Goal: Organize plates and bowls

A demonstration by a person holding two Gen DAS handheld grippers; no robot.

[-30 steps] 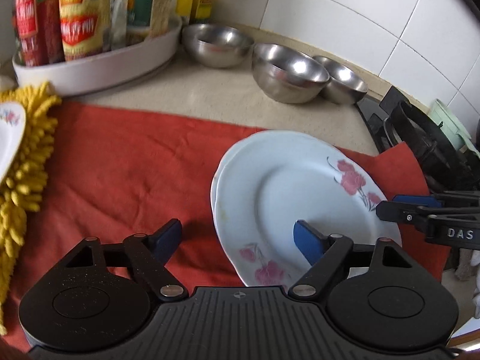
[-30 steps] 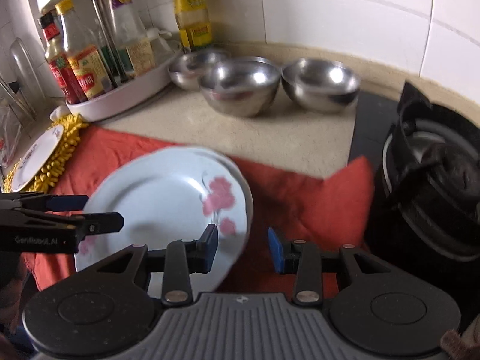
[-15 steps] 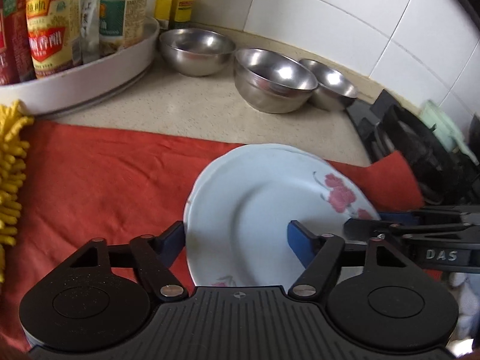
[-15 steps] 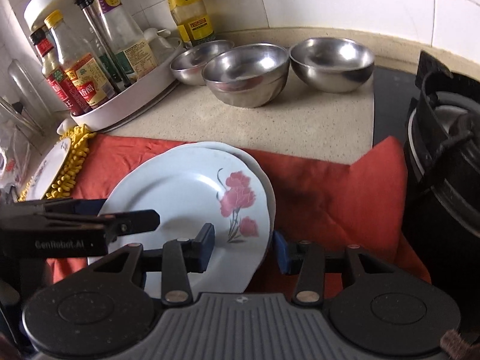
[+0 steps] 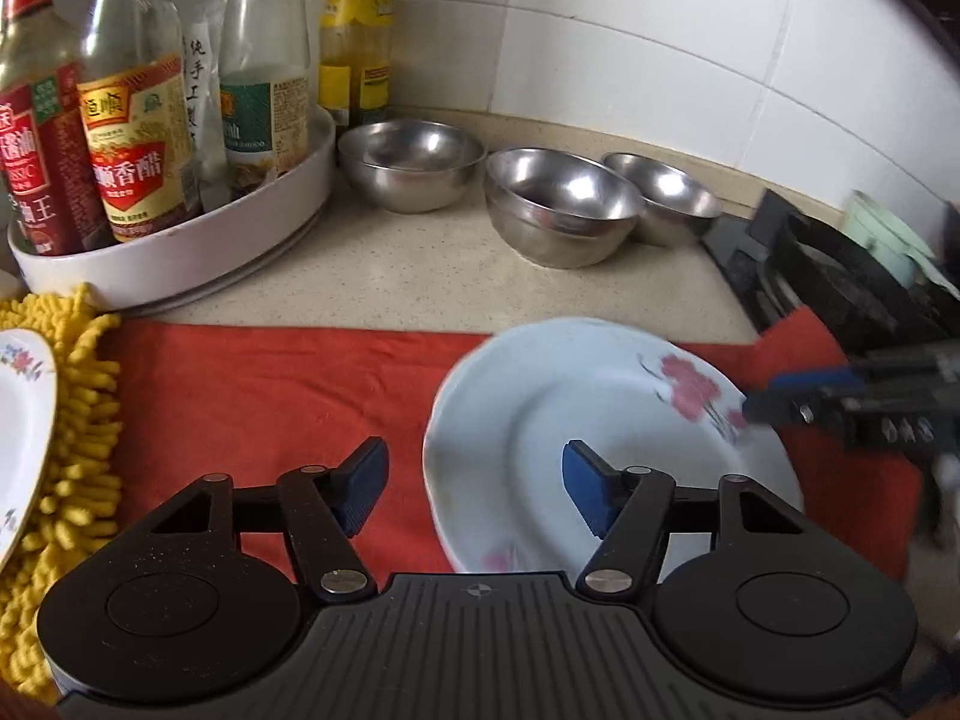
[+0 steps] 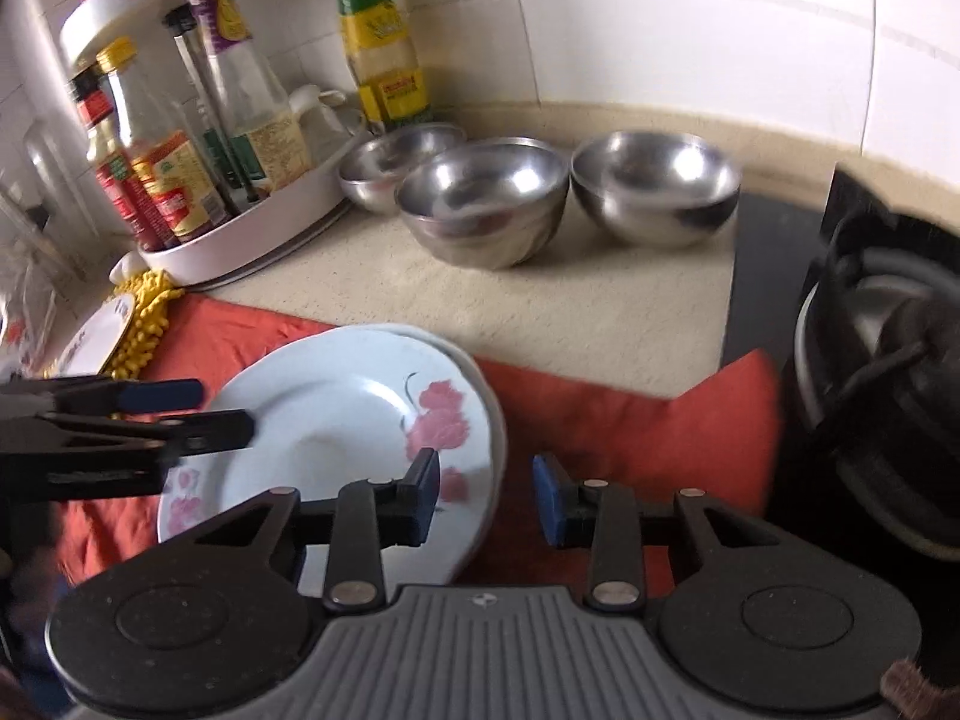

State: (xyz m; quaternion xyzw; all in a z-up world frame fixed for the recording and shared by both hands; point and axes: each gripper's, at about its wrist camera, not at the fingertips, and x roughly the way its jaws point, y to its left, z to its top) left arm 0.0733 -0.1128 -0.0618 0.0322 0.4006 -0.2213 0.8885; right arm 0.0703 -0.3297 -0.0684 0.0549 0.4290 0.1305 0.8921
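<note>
A white plate with pink flowers (image 5: 600, 420) (image 6: 336, 420) lies on the red cloth (image 5: 240, 408), with a second plate's rim (image 6: 447, 341) showing just behind it. My left gripper (image 5: 474, 486) straddles the plate's left rim. Its jaws are closing, and the blue pads stand clear of the rim. It also shows at the left of the right wrist view (image 6: 198, 408). My right gripper (image 6: 487, 498) straddles the right rim, closing too, with gaps on both sides. Three steel bowls (image 5: 561, 204) (image 6: 483, 198) stand in a row by the wall.
Another flowered plate (image 5: 18, 420) rests on a yellow mat (image 5: 78, 450) at the far left. A white tray of sauce bottles (image 5: 180, 252) stands behind it. A black gas stove (image 6: 888, 390) borders the cloth on the right.
My left gripper's jaws have narrowed around the plate's left rim. The right gripper's jaws are slightly narrower than half a second ago. The plates stay on the cloth.
</note>
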